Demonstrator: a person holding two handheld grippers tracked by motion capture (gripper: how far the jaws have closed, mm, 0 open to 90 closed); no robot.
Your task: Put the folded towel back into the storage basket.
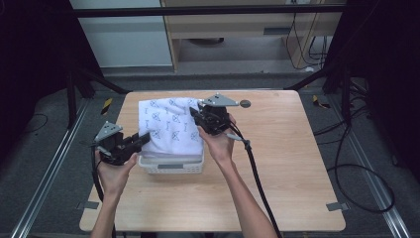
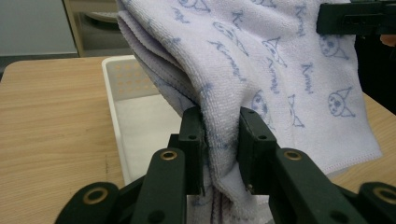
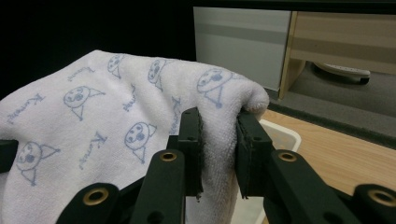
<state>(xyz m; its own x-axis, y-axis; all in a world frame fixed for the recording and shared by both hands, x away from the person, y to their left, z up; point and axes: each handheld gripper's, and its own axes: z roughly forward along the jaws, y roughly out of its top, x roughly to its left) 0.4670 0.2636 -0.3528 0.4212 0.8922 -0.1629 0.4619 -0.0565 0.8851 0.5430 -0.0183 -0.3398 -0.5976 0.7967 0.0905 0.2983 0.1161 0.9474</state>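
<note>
Both tongs, left [image 1: 143,139] and right [image 1: 194,113], are clamped on folds of the towel [image 1: 168,126], holding it spread between them just above the white basket [image 1: 171,164] on the counter [image 1: 287,163], probably to lower it in flat.

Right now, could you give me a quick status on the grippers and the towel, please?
Left gripper shut on towel. Right gripper shut on its other edge. Towel held over white basket. Nothing in the way.
</note>
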